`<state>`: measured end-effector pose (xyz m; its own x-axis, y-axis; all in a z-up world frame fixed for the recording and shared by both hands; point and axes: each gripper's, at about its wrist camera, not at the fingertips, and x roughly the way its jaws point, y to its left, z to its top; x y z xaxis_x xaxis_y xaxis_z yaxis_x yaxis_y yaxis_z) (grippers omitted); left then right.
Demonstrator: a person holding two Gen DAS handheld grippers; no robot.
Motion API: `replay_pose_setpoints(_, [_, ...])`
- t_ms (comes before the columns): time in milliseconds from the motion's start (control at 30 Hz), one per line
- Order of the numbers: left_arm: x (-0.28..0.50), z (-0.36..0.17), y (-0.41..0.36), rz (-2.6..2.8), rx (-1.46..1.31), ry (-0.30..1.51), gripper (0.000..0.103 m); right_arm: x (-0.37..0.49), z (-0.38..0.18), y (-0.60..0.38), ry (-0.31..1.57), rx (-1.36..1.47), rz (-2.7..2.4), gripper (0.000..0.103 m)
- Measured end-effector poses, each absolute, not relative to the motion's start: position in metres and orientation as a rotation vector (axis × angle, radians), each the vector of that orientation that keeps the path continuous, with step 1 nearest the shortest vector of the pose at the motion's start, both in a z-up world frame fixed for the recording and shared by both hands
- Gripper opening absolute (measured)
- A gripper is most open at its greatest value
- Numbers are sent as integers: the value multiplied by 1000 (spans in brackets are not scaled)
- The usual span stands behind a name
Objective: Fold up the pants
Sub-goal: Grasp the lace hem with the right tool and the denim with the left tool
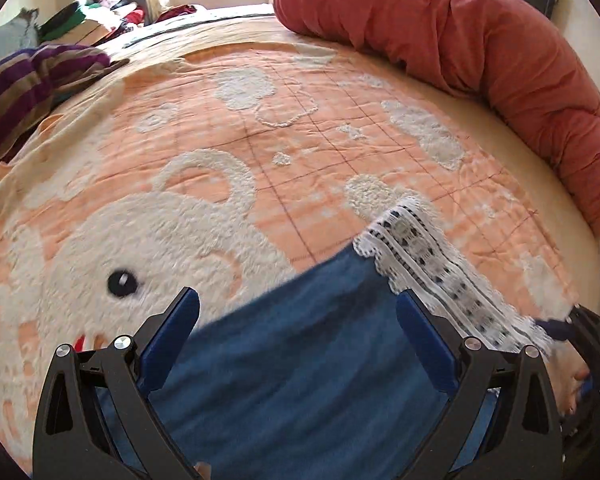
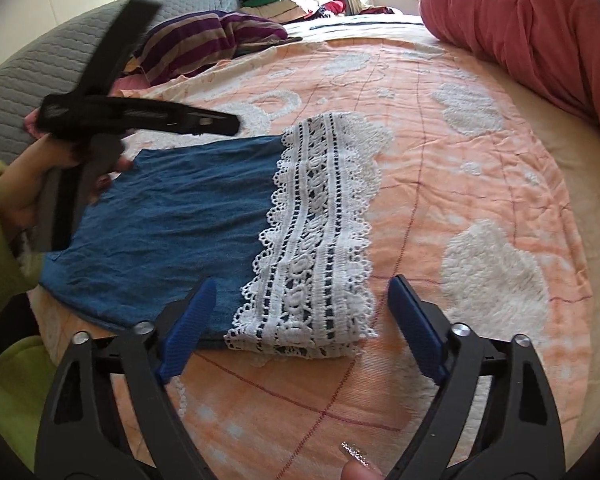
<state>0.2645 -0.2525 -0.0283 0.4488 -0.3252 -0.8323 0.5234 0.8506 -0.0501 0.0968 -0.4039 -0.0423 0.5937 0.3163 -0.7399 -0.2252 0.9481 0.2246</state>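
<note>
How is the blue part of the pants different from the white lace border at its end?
The blue part is plain, dense cloth; the lace border is white openwork whose holes show blue beneath. The blue part's edges run straight, while the lace border's edges are scalloped. The blue part is the wider area; the lace border is a narrower band. Both lie flat on the orange bedspread.

Left gripper (image 2: pixel 140 120) appears motion-blurred in the right wrist view, its jaw spacing unreadable there. Pants (image 1: pixel 300 360) run past the lower frame edge in the left wrist view. Red duvet (image 2: pixel 540 40) is cropped at right.
</note>
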Motion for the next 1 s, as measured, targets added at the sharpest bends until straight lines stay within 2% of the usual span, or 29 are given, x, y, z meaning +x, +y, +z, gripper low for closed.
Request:
replay_pose_setpoints(100, [275, -38, -265, -569, 259, 985, 98, 99, -46, -402, 888, 124, 326, 65])
replay_pose_setpoints(233, [287, -48, -271, -622, 236, 1015, 97, 102, -47, -403, 879, 146, 338, 65])
replay_pose_setpoints(333, [292, -56, -272, -677, 192, 1036, 94, 106, -49, -407, 881, 176, 343, 60])
replay_pose_setpoints(367, [293, -59, -273, -698, 179, 1050, 84, 106, -50, -407, 880, 179, 344, 56])
replay_pose_setpoints(400, [294, -64, -275, -707, 182, 1068, 78, 107, -50, -407, 878, 181, 345, 50])
replay_pose_setpoints(500, [294, -71, -276, -725, 177, 1071, 76, 107, -49, -413, 860, 224, 368, 44])
replay_pose_setpoints(633, [294, -69, -274, -765, 131, 1076, 65, 110, -52, -412, 875, 237, 376, 44])
replay_pose_setpoints(700, [291, -68, -273, -800, 112, 1071, 49, 111, -54, -409, 886, 224, 372, 48])
replay_pose_setpoints(767, [287, -69, -275, -814, 105, 1071, 49, 112, -53, -406, 886, 212, 369, 48])
replay_pose_setpoints(800, [286, -70, -276, -806, 114, 1073, 45, 113, -54, -406, 886, 209, 368, 47])
replay_pose_setpoints(833, [285, -70, -279, -798, 121, 1081, 43, 113, -54, -406, 885, 209, 371, 45])
replay_pose_setpoints(867, [284, -70, -280, -792, 124, 1088, 36, 114, -54, -406, 884, 210, 380, 39])
replay_pose_setpoints(900, [283, -69, -283, -796, 118, 1099, 24, 115, -53, -405, 881, 212, 396, 32])
replay_pose_setpoints(1000, [279, -66, -291, -766, 150, 1104, 17, 115, -52, -402, 872, 206, 412, 24])
